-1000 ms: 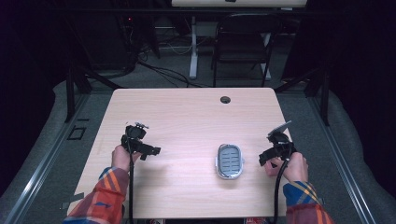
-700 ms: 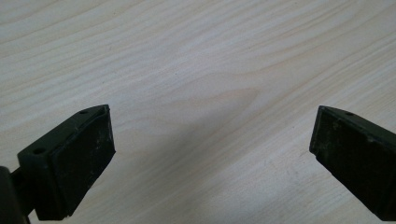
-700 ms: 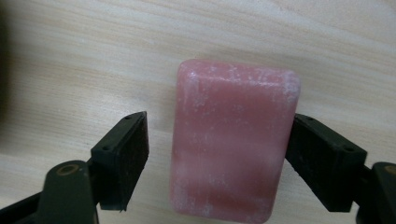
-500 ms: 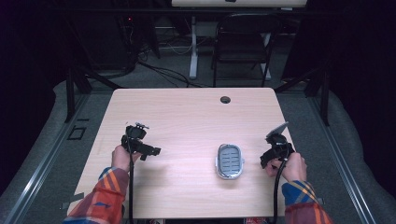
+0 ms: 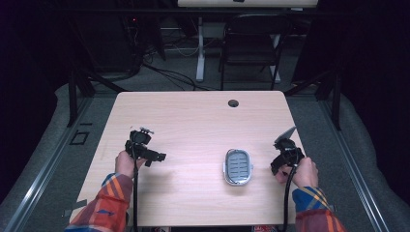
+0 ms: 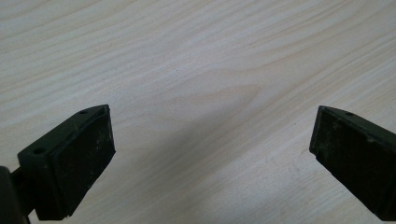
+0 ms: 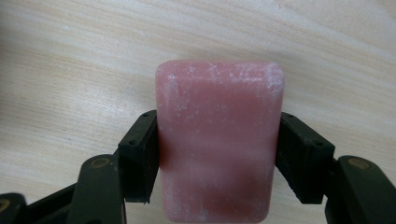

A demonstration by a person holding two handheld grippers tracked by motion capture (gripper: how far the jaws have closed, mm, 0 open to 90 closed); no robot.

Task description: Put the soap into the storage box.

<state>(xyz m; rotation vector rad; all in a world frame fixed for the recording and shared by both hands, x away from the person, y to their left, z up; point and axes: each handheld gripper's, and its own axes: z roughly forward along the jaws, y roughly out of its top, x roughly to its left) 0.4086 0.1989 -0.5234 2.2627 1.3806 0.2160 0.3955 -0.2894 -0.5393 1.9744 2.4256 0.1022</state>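
A dark room with a folding chair (image 5: 251, 43) lies behind the pale wooden worktop (image 5: 193, 121). The right hand-held gripper (image 7: 219, 154) has its jaws closed on a pink soap (image 7: 218, 140), held above the wood near the right edge. Just to its left a grey soap dish (image 5: 238, 166) lies empty. The left hand-held gripper (image 6: 210, 154) is wide and holds nothing. I judge the pick-up is done; placing the soap into the dish is what remains.
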